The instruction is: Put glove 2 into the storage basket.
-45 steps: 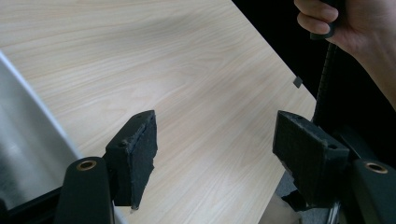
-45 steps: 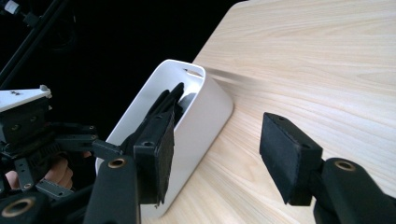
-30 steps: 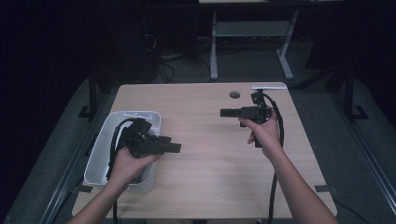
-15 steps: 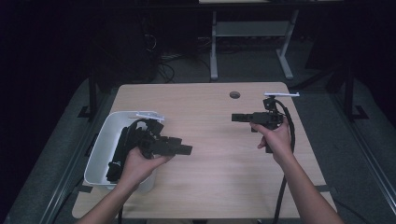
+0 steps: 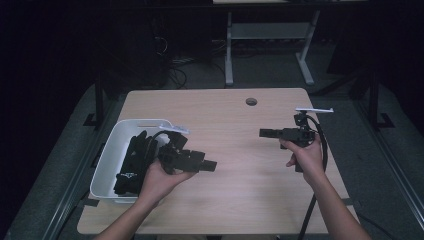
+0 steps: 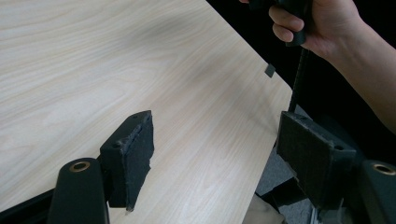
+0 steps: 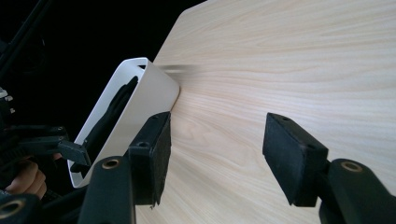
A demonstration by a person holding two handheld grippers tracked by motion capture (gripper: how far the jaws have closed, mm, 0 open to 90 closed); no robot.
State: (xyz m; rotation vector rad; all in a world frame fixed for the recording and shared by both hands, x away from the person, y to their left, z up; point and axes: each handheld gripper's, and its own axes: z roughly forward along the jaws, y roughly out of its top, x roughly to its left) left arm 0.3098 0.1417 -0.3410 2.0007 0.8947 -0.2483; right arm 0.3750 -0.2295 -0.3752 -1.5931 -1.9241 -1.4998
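Observation:
My left gripper (image 5: 209,165) is held above the table beside the white bin (image 5: 112,150), pointing right. Its jaws stand wide apart in the left gripper view (image 6: 215,154), with nothing between them but bare wood. My right gripper (image 5: 265,133) hovers over the right half of the table, pointing left. It is open too (image 7: 215,154), and its pads (image 7: 158,154) frame empty tabletop. The bin holds several black items (image 5: 134,162), also visible as dark shapes inside the bin's wall (image 7: 140,102) in the right gripper view.
The light wood table (image 5: 235,200) has a round cable hole (image 5: 251,101) near its far edge. A black cable (image 5: 320,150) trails from the right gripper down past the wrist. Dark floor and a desk frame (image 5: 270,45) lie beyond the table.
The left gripper has moved right, away from the bin and out over the wood. The right gripper has shifted right and slightly nearer the person. Both stay open.

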